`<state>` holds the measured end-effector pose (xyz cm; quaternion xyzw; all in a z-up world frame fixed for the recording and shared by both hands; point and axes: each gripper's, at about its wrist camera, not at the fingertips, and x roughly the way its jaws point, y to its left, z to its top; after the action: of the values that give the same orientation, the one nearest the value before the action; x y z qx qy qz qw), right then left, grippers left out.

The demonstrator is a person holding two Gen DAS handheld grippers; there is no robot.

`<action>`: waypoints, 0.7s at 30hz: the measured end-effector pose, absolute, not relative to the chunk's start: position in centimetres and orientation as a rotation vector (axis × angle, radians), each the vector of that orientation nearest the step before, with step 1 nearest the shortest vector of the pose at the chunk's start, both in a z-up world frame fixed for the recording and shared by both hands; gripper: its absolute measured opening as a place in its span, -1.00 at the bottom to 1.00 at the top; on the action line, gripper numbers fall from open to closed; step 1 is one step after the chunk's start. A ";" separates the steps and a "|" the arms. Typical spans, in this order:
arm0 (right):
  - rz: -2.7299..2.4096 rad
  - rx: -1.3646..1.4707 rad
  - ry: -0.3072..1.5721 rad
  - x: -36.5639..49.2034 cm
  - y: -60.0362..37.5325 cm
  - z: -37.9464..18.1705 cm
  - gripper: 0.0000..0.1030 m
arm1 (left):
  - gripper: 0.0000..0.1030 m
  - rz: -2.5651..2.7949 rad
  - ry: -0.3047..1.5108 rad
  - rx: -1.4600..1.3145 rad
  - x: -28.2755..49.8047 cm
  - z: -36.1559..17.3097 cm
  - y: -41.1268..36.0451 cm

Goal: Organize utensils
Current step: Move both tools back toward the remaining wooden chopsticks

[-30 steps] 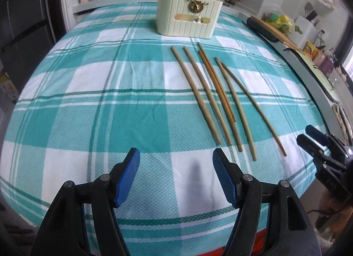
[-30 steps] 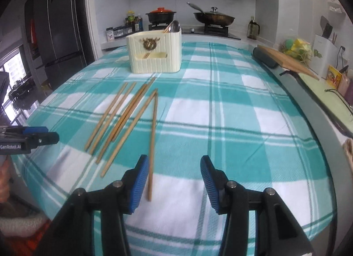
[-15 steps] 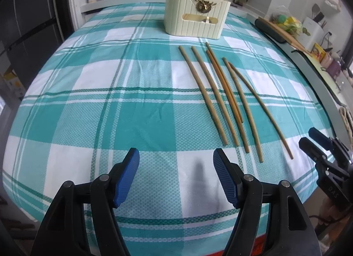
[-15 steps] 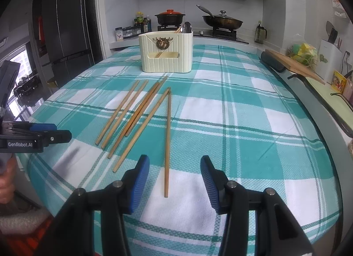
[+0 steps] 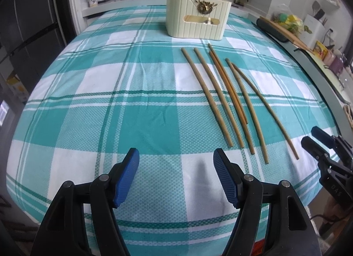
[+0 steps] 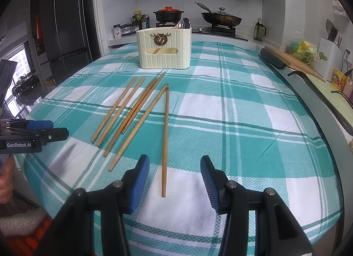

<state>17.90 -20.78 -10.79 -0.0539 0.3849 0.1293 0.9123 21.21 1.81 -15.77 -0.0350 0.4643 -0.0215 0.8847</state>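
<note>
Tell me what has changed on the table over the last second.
The right gripper has edged toward the rightmost chopstick, whose near end now lies between its open jaws, not yet gripped. Nothing was picked up or released. The left gripper stays open over bare cloth, and the six chopsticks and the cream utensil holder lie where they were.

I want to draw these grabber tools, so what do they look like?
Each one is a black plastic clamp with two fingers and silver rivets. The left gripper and right gripper both have ribbed blue pads inside. The left one's side reads "GenRobot.AI" in white. A fluffy white sleeve shows nearby.
</note>
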 end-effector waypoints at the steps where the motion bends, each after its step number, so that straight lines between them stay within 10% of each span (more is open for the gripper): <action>1: 0.267 -0.111 0.794 17.9 -20.7 -10.8 -0.05 | 0.39 -0.043 0.965 -0.073 21.2 -15.8 1.9; 21: 0.276 -0.112 0.811 18.5 -20.4 -11.2 -0.05 | 0.44 -0.067 0.955 -0.115 25.0 -15.2 2.1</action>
<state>18.54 -20.37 -11.24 -0.0541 0.3932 0.1338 0.9081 25.03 2.14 -15.22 -0.0552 0.4591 -0.0322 0.8861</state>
